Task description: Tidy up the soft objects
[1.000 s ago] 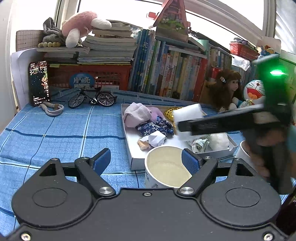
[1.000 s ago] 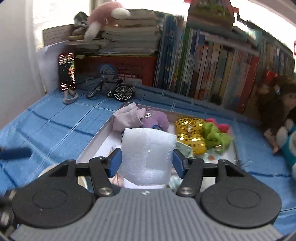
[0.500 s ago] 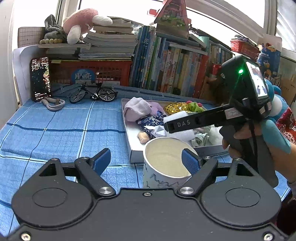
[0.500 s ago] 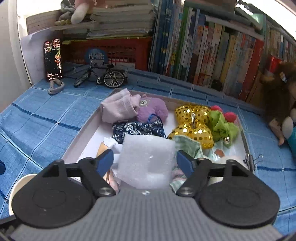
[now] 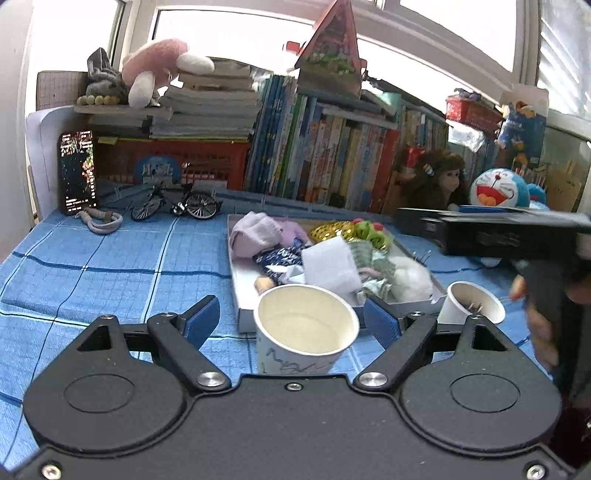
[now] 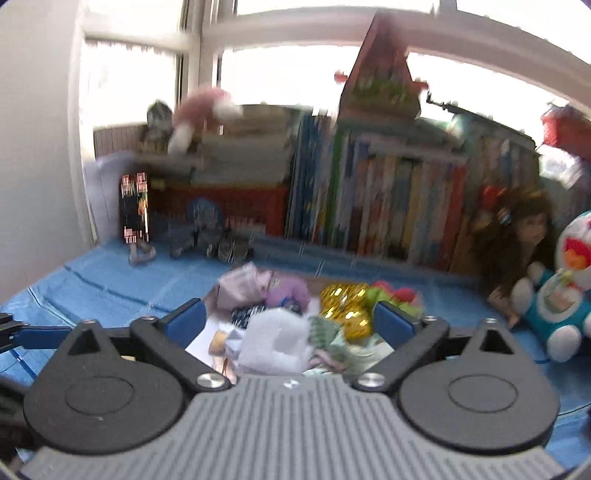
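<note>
Releasing is under way: the shallow white tray (image 5: 242, 295) lies just ahead of the right gripper (image 6: 290, 319), whose jaws are opening, and the white foam piece (image 6: 275, 341) rests free among the tray's soft toys. Advise a clean withdrawal. The left gripper (image 5: 291, 319) stands apart around a paper cup (image 5: 306, 332), unclamped.

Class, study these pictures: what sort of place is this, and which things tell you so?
Probably a child's room or home study corner: a row of picture books, soft toys such as the pink plush, and a window behind.
</note>
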Tool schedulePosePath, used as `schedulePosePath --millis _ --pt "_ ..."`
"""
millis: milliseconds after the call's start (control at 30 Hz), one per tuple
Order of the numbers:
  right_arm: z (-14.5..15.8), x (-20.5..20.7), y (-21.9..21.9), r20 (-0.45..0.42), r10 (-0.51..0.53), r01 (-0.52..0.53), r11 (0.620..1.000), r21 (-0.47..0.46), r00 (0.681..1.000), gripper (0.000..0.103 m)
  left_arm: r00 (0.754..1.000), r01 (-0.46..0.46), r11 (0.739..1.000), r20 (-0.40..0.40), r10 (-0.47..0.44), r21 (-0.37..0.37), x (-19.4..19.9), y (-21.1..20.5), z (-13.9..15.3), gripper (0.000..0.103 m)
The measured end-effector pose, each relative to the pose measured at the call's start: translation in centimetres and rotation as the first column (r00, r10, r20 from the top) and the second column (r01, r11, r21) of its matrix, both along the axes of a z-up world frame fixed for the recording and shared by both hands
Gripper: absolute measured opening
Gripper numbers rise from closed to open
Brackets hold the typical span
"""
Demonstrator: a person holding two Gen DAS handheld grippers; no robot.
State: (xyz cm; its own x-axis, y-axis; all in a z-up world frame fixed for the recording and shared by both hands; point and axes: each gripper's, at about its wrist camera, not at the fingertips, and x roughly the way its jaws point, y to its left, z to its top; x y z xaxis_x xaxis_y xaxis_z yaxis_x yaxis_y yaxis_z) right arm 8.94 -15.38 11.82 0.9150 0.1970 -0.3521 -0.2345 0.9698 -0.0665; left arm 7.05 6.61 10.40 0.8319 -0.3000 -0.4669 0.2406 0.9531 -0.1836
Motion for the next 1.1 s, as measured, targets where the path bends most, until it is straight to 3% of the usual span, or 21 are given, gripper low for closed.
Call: schedulePosePath --millis 133,433,633,767,1100 --pt "-0.1 -3.4 -1.8 0.086 -0.024 0.022 0.999 0.027 0.996 0.103 1.000 -0.007 1.000 0.025 0.007 -0.012 -1.3 -0.8 0.2 0.086" --pt "-2.7 -8.1 -4.4 0.176 -0.080 0.076 0.997 0.031 0.981 0.103 0.998 -0.042 0.999 0.034 0.043 -0.022 -4.2 -1.8 -1.2 0.090" --pt "-5.1 -10.0 -5.7 0.151 -0.121 0.109 0.991 0.080 0.981 0.103 0.996 -0.091 0.996 0.019 0.091 -0.006 -5.1 -2.1 -2.9 0.090" --pt "-6.6 -10.7 -5.9 0.141 -0.139 0.132 0.989 0.061 0.980 0.103 0.994 -0.108 0.994 0.004 0.108 0.016 -5.4 -2.3 -3.9 0.091" --pt "-9.8 -10.5 -5.9 0.024 -0.157 0.156 0.986 0.067 0.987 0.103 0.991 -0.126 0.991 -0.048 0.128 0.050 -5.1 -3.0 -6.2 0.092"
